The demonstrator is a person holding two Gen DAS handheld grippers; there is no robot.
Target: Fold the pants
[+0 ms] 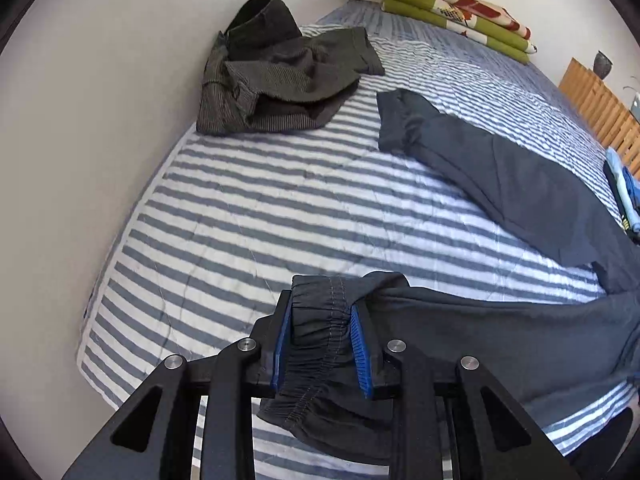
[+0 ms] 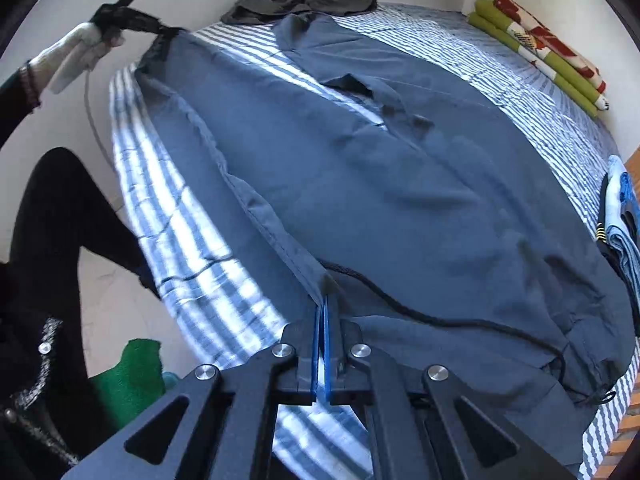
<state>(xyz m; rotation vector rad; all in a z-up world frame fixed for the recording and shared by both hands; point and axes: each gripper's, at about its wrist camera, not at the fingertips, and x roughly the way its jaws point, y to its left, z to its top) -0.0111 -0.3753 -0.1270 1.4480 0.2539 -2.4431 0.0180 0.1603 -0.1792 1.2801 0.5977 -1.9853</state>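
Dark blue-grey pants (image 2: 400,180) lie spread on the striped bed (image 2: 168,216). My right gripper (image 2: 323,308) is shut on the pants' near edge, beside the black drawstring (image 2: 420,314) at the waist. One leg stretches to the far left, where my left gripper (image 2: 120,8), held by a hand (image 2: 80,48), lifts its end. In the left wrist view, the left gripper (image 1: 322,314) is shut with its blue pads (image 1: 360,344) on the elastic cuff (image 1: 320,344). The other leg (image 1: 512,184) lies flat on the bed (image 1: 240,220).
A crumpled grey striped garment (image 1: 280,76) sits at the far side against the wall. A folded green and red blanket (image 1: 460,12) lies at the bed's head. Folded clothes (image 2: 620,220) rest at the right edge. The person's black-clad leg (image 2: 60,220) stands left of the bed.
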